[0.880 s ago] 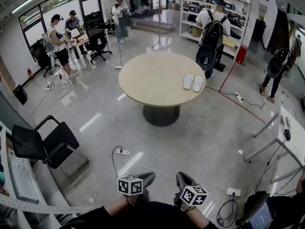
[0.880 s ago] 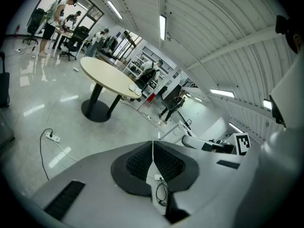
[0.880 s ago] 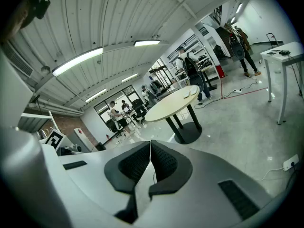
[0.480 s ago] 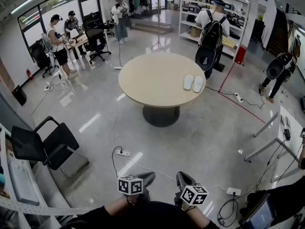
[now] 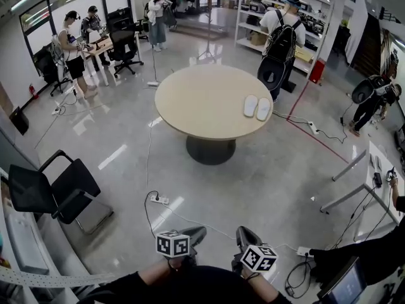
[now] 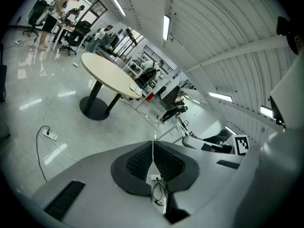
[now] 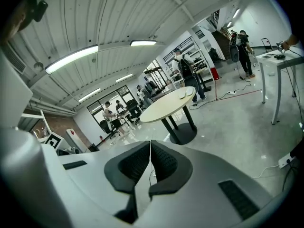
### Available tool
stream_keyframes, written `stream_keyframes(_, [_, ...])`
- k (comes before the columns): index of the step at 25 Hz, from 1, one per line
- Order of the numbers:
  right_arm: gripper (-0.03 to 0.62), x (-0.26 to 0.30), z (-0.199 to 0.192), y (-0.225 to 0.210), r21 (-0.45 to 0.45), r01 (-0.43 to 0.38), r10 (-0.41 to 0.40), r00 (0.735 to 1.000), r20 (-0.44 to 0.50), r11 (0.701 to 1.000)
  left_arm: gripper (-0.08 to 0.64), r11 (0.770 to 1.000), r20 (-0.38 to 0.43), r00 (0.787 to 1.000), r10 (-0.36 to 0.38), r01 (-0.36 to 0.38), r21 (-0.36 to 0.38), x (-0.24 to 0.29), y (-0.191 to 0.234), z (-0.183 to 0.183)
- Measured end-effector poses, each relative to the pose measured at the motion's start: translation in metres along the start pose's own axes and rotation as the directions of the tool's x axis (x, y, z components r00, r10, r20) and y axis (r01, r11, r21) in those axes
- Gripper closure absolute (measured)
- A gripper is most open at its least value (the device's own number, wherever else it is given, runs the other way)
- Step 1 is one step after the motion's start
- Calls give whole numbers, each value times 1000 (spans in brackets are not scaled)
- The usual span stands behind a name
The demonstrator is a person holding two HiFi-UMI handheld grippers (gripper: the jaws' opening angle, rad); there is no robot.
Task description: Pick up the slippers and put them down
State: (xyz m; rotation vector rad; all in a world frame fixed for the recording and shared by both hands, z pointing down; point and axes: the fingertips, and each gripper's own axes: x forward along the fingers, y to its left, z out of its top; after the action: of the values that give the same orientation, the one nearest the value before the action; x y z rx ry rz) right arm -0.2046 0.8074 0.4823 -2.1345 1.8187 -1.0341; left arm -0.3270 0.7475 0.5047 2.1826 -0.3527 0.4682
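Note:
A pair of white slippers (image 5: 257,107) lies side by side near the right edge of a round beige table (image 5: 202,103), far ahead of me across the floor. The slippers also show as small pale shapes (image 7: 186,93) on the table (image 7: 166,108) in the right gripper view. In the left gripper view the table (image 6: 104,74) is seen from the side. My left gripper (image 5: 193,235) and right gripper (image 5: 244,235) hang close to my body at the bottom of the head view, both shut with nothing between the pads, far from the table.
A black office chair (image 5: 54,192) stands at the left. A power strip with cable (image 5: 158,200) lies on the floor between me and the table. A person with a backpack (image 5: 280,40) stands behind the table. Folding table legs (image 5: 354,185) are at the right.
The view has shifted a little closer to the table and the slippers. Both grippers stay shut and in the same place by my body.

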Motion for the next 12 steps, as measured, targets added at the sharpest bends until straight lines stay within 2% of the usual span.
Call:
stream_keyframes(6, [577, 20, -3, 11, 18, 47, -47, 999, -18, 999, 535, 999, 6, 1000, -25, 26, -38, -9, 24, 15])
stream_keyframes(12, [577, 51, -11, 32, -4, 58, -59, 997, -45, 998, 535, 996, 27, 999, -28, 30, -81, -23, 59, 29])
